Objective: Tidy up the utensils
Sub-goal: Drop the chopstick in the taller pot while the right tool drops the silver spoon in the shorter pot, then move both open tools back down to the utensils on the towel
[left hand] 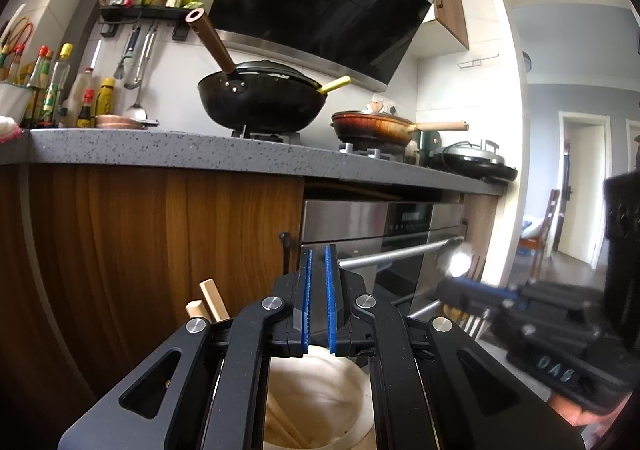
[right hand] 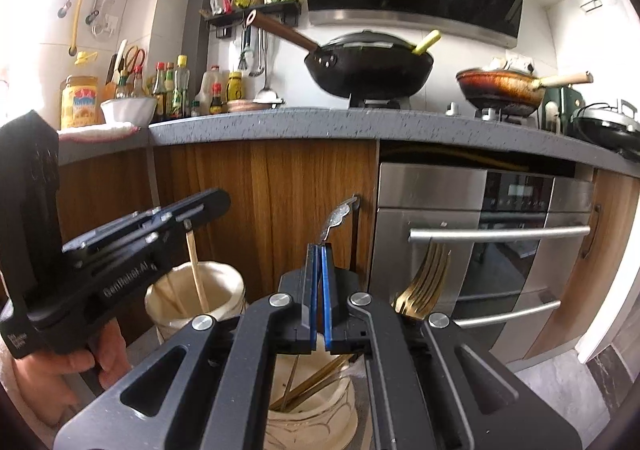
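Note:
My right gripper is shut on a silver utensil with an ornate handle, held upright above a cream holder with gold cutlery inside. Gold forks stand up beside it. My left gripper has a narrow gap between its blue pads and holds nothing; it hovers over a second cream holder, which also shows in the right wrist view with wooden chopsticks in it. Wooden stick ends rise at its left.
A grey counter above carries a black wok, a brown pan and sauce bottles. A steel oven with bar handles is at the right. Wooden cabinet doors are straight ahead.

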